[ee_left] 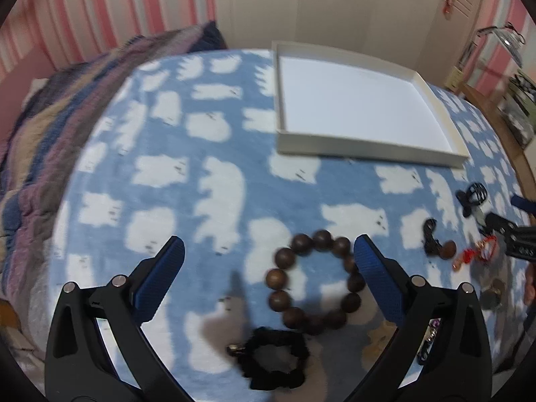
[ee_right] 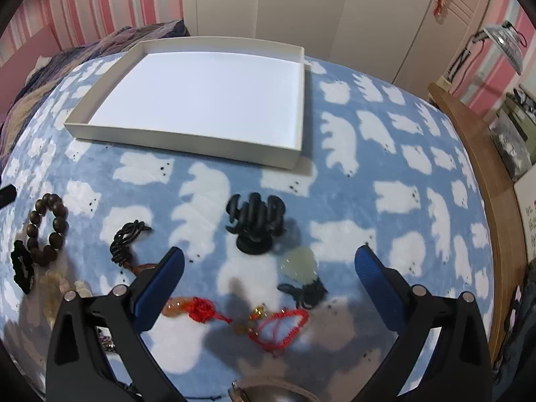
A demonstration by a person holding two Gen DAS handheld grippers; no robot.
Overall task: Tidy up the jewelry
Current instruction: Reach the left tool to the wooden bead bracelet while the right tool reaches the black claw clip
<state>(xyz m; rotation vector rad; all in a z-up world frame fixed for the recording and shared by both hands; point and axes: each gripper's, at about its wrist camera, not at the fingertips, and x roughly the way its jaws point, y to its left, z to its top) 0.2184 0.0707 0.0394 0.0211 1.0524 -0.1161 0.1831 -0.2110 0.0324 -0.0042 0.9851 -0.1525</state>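
The left gripper [ee_left: 268, 254] hangs over the blanket [ee_left: 201, 140] with its jaws spread wide and nothing between them. The bead bracelet [ee_left: 315, 281] lies below, just inside the right finger, and a black scrunchie [ee_left: 273, 361] lies beside it toward the blanket's near edge. The white tray [ee_left: 361, 152] sits toward the far edge, its floor bare.

The right gripper [ee_right: 268, 258] is likewise wide open and holds nothing. Below it lie a black hair claw [ee_right: 256, 221], a pale green pendant [ee_right: 299, 264] on a black cord, a red cord bracelet [ee_right: 284, 328] and an amber charm with a red knot [ee_right: 197, 310]. A black braided cord [ee_right: 125, 238] lies toward the left, between the claw and the beads [ee_right: 48, 227]. All the pieces lie on the blanket near its near edge, outside the tray [ee_right: 187, 142].
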